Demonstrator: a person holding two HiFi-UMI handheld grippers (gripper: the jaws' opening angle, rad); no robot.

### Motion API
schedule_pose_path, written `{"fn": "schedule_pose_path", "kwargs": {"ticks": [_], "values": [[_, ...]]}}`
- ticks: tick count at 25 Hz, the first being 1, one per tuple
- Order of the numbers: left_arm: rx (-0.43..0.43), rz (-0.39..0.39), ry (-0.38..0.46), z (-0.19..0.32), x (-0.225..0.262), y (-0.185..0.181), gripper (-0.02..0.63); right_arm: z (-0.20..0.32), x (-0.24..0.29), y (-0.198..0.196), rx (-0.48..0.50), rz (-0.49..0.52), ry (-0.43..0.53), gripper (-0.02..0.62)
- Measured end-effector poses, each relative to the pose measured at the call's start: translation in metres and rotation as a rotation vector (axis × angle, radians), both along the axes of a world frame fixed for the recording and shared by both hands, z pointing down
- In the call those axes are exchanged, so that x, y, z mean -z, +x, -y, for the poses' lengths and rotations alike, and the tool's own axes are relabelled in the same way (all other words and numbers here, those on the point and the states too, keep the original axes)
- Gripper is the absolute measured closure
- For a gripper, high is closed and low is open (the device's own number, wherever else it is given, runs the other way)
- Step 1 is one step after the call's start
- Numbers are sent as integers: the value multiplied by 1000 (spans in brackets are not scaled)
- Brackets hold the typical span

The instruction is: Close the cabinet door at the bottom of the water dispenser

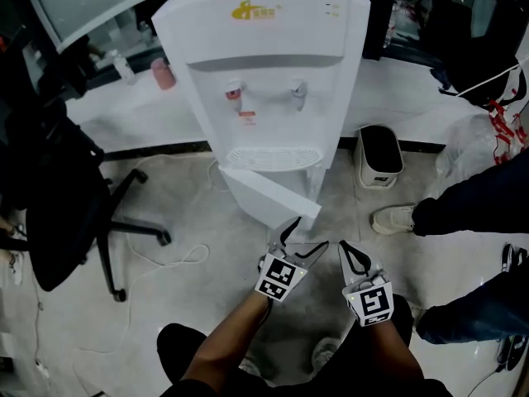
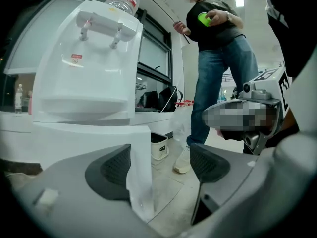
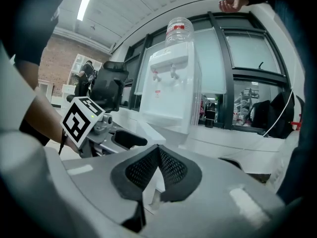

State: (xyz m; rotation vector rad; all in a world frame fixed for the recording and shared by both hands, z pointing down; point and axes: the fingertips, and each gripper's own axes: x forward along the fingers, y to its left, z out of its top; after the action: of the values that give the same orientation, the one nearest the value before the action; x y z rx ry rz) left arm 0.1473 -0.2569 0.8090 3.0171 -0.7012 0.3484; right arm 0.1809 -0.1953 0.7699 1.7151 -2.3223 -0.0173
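Observation:
The white water dispenser (image 1: 264, 73) stands against the wall with a bottle (image 3: 178, 31) on top. Its bottom cabinet door (image 1: 273, 195) hangs swung out toward me. My left gripper (image 1: 302, 236) is at the door's free edge. In the left gripper view the jaws (image 2: 161, 165) stand open around that edge (image 2: 139, 182), which lies against the left pad (image 2: 111, 170) and well apart from the right pad (image 2: 208, 162). My right gripper (image 1: 347, 253) hovers just right of the left one, apart from the door. Its pads (image 3: 171, 168) meet with nothing between them.
A black office chair (image 1: 58, 213) stands at the left, with a white cable (image 1: 178, 259) on the floor beside it. A small white bin with a dark lid (image 1: 380, 155) sits right of the dispenser. A person's legs and shoe (image 1: 397, 219) are close on the right.

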Motion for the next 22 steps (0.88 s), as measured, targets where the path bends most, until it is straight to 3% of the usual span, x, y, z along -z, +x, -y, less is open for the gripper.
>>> {"fn": "schedule_pose_path", "kwargs": {"ticks": [15, 22], "values": [[-19, 29, 35, 52, 4, 42, 216, -3, 3, -5, 42, -45, 14, 592], [10, 39, 49, 80, 7, 46, 199, -2, 1, -7, 53, -57, 8, 592]]}}
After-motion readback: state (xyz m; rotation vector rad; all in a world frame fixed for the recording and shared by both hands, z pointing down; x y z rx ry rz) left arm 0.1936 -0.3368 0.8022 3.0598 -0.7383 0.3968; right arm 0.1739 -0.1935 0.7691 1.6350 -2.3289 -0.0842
